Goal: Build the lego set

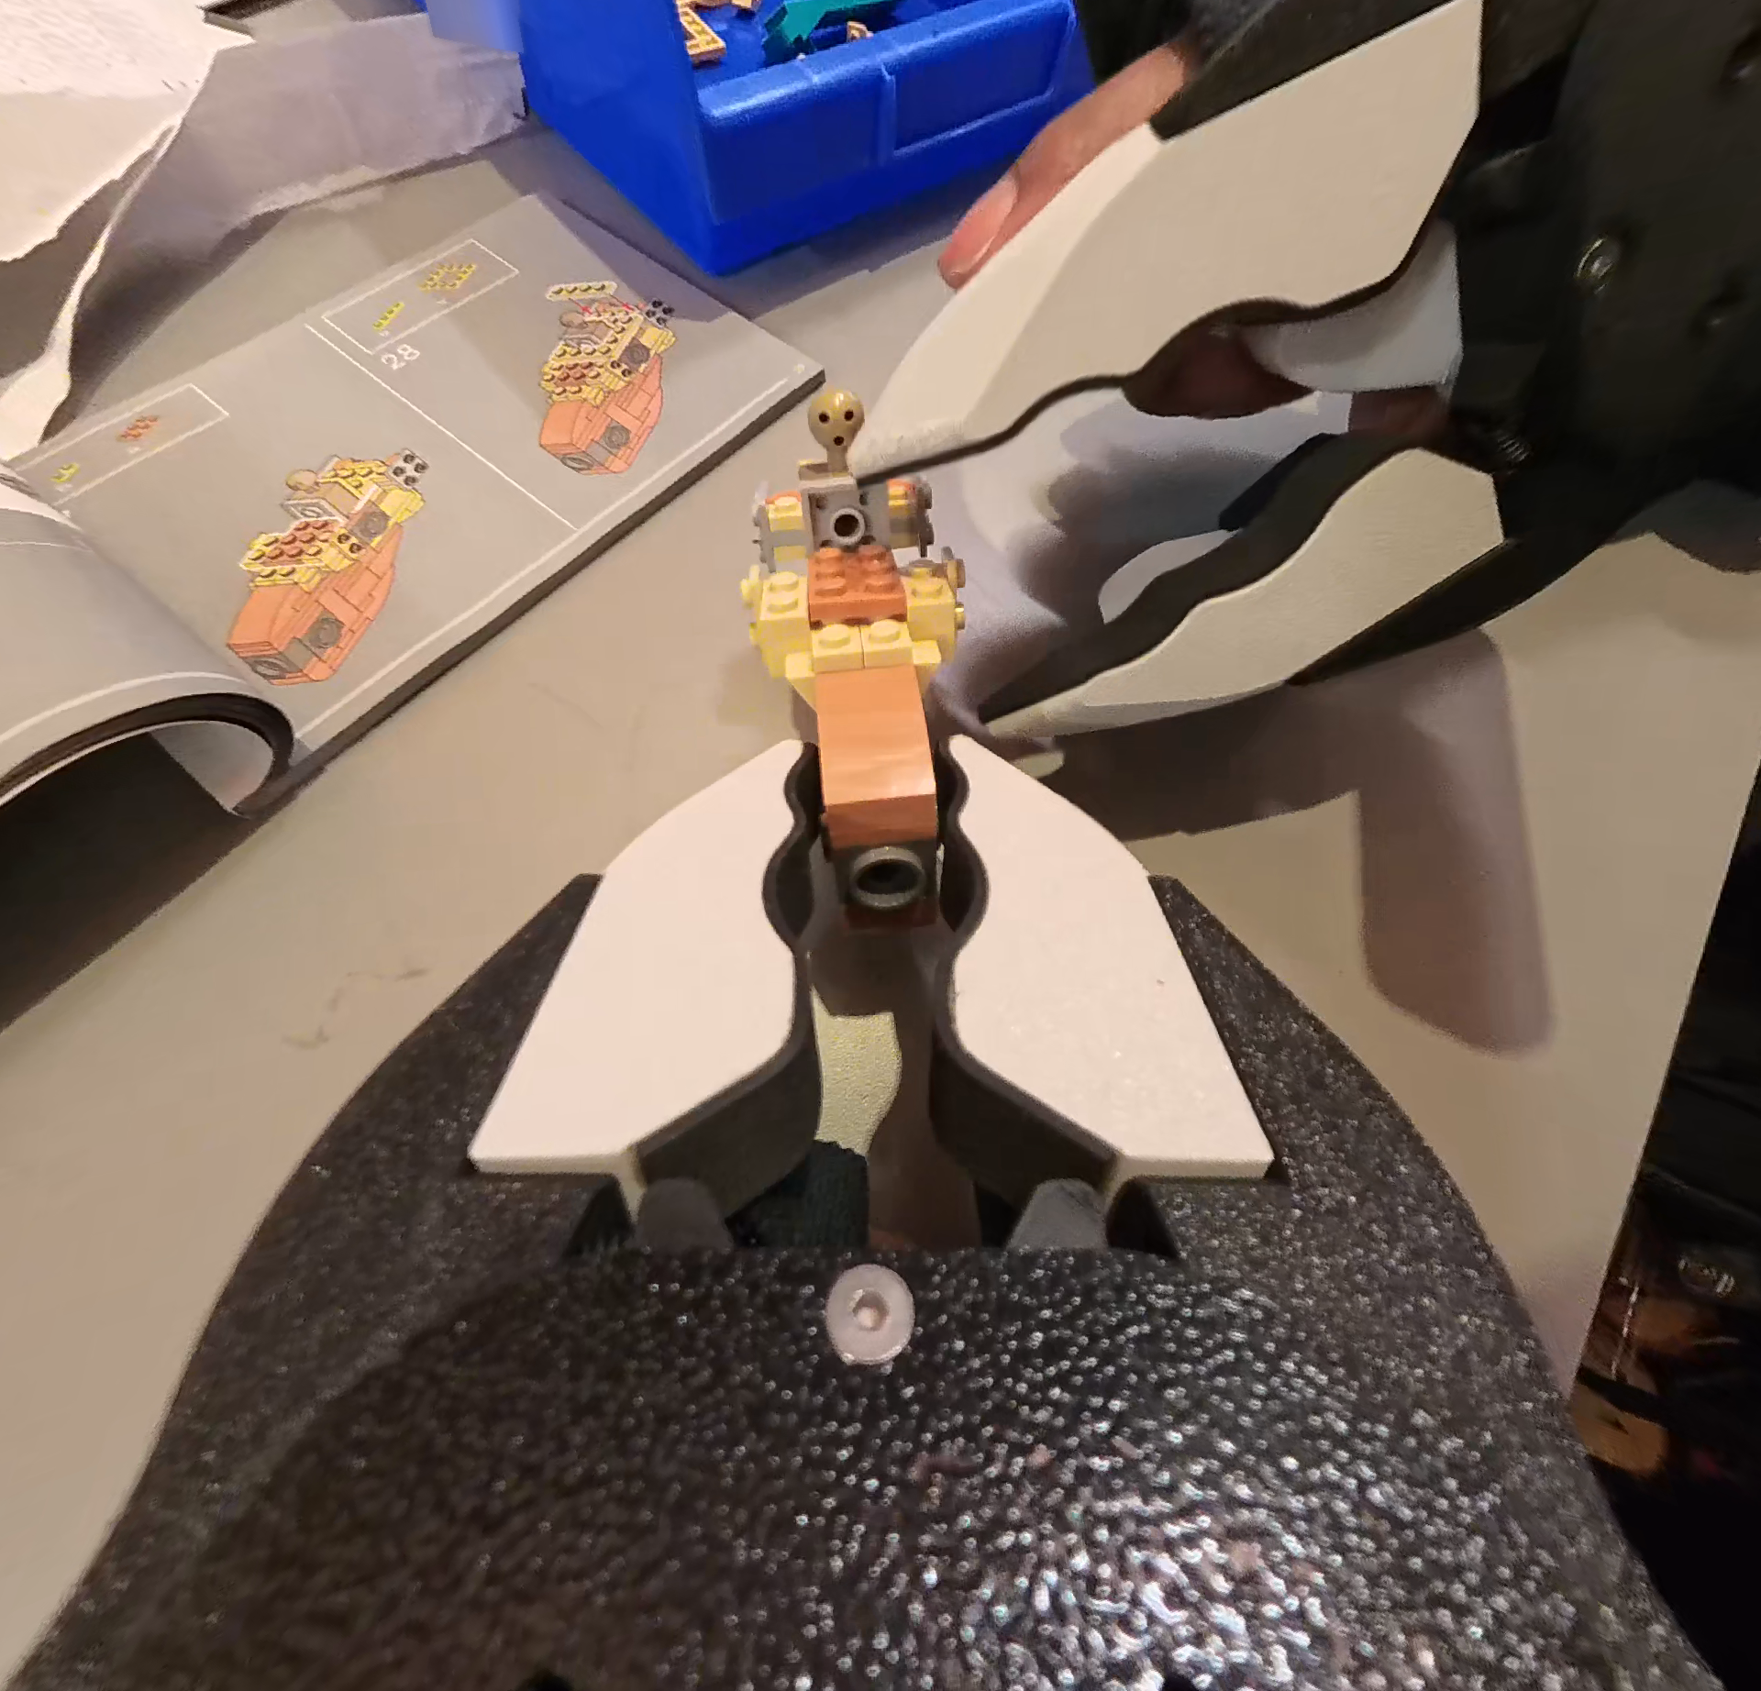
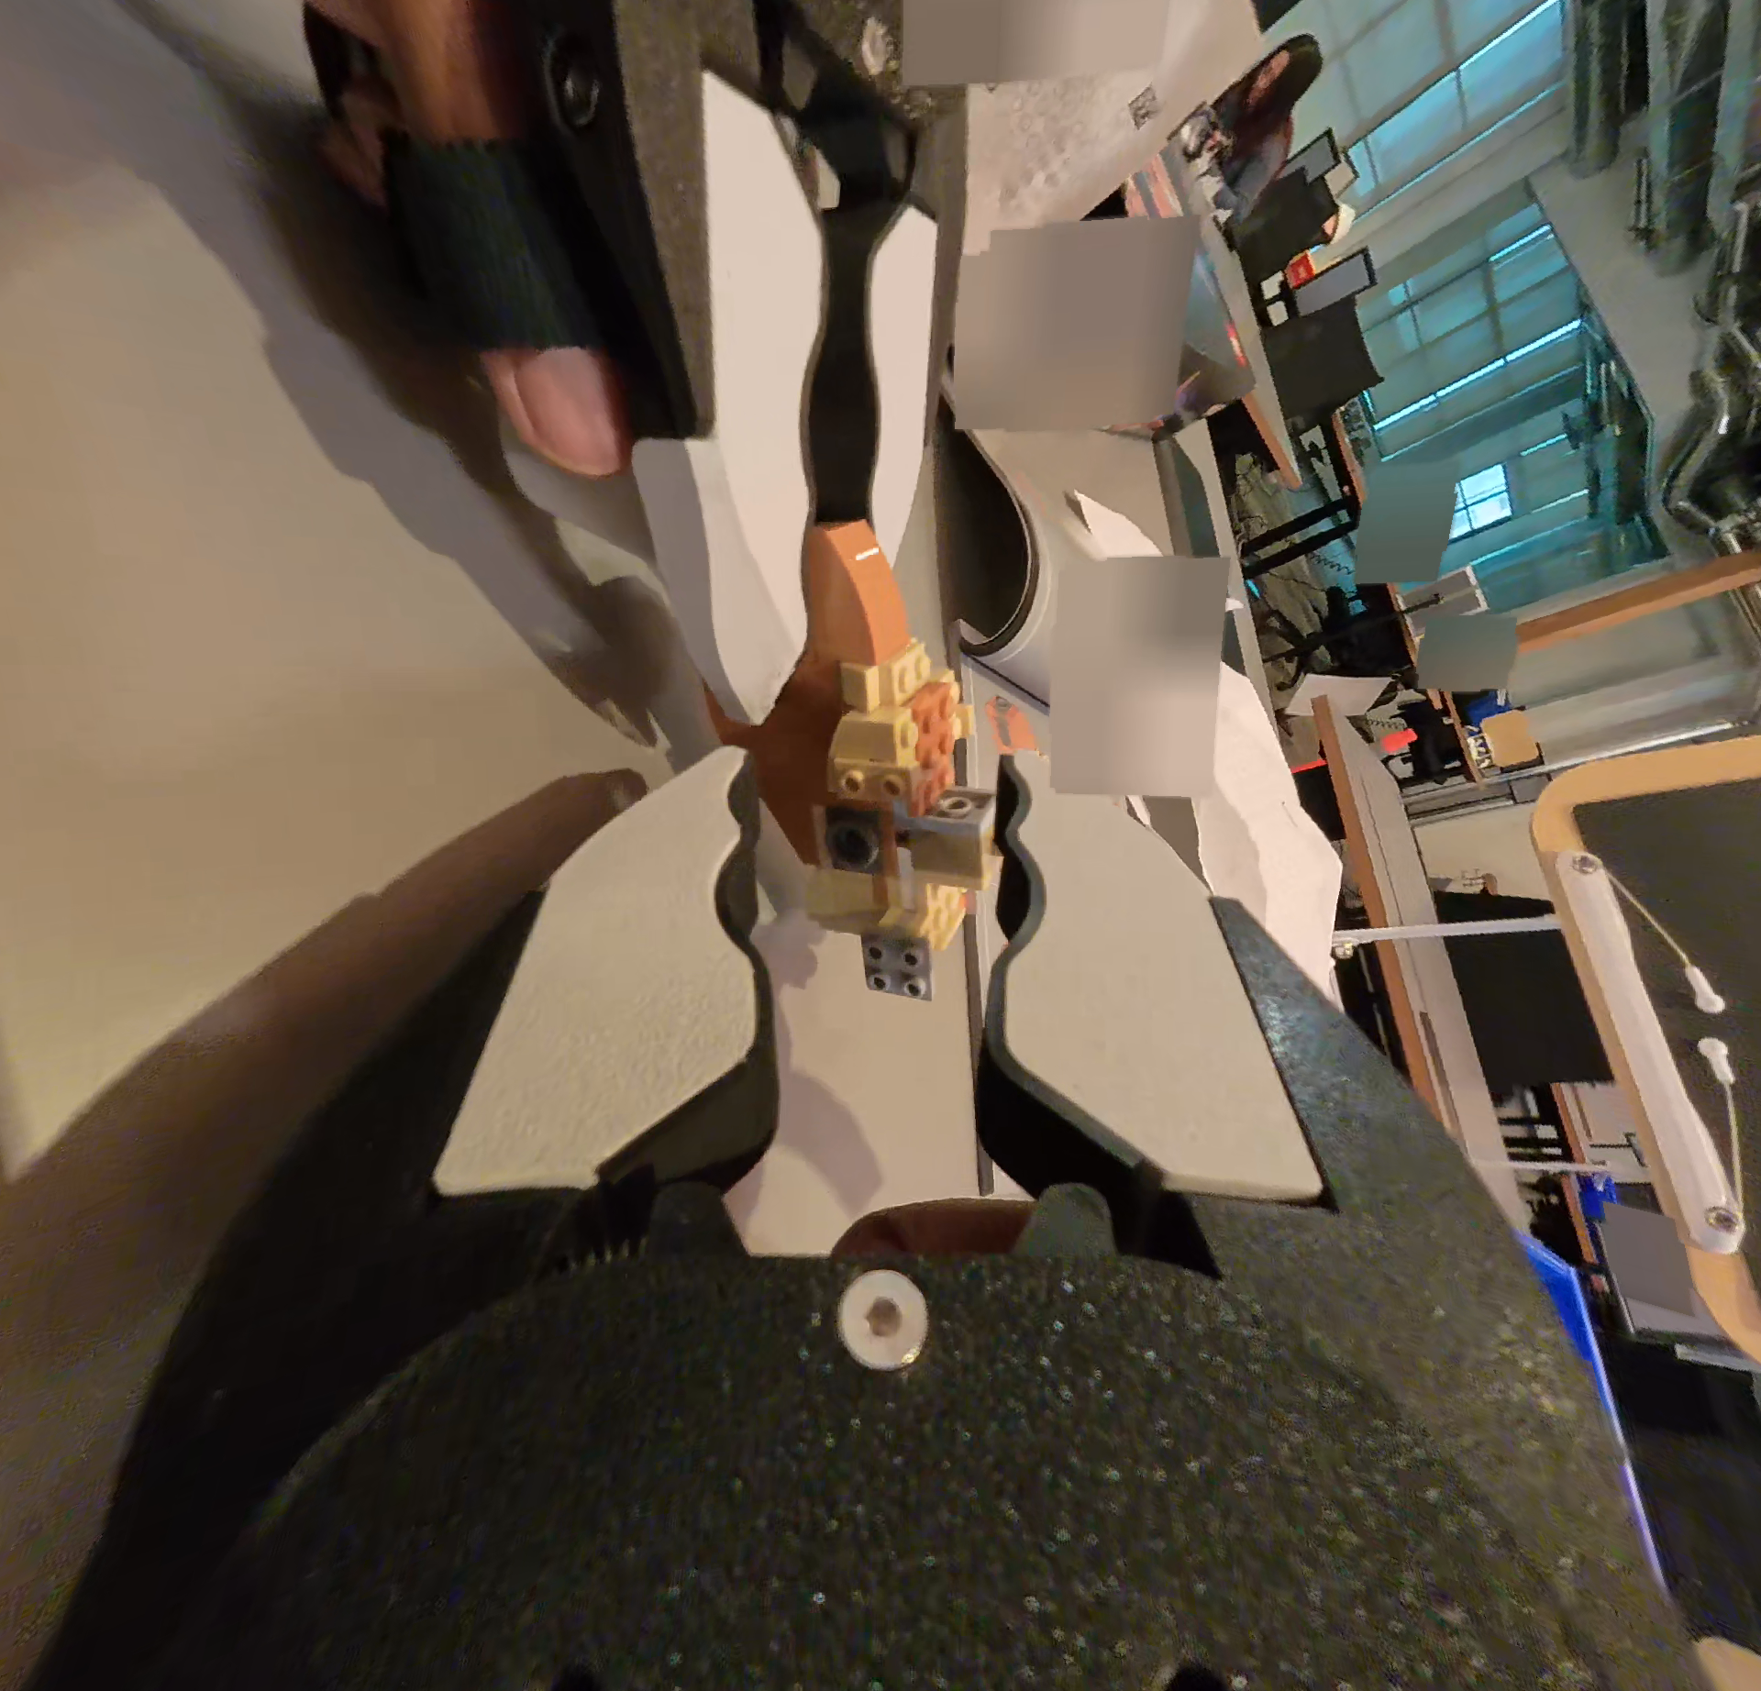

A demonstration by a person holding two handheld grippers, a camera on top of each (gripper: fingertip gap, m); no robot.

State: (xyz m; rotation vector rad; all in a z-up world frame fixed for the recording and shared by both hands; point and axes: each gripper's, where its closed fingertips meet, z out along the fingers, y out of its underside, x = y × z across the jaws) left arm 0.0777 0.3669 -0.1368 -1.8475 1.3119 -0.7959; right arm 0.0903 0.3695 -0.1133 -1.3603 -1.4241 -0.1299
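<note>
A small lego model [image 1: 858, 597] of orange, yellow and grey bricks, with a tan ball on a stalk at its far end, is held just above the table. My left gripper [image 1: 877, 759] is shut on the model's orange near end. My right gripper [image 1: 924, 597] comes in from the right, open, with its fingers on either side of the model's far part. Its upper fingertip [image 1: 867, 473] is at the grey block under the ball. In the right wrist view the model [image 2: 896, 750] sits between my open right gripper [image 2: 872, 769], and the left gripper [image 2: 829, 616] holds it from above.
An open instruction booklet [image 1: 381, 502] lies on the grey table [image 1: 476, 883] to the left. A blue bin [image 1: 810, 121] with several loose bricks stands at the back. Crumpled white paper [image 1: 95, 73] lies at the far left. A person's fingers [image 1: 1001, 207] hold the right gripper. Both grippers' tips are close together, under 4 cm apart.
</note>
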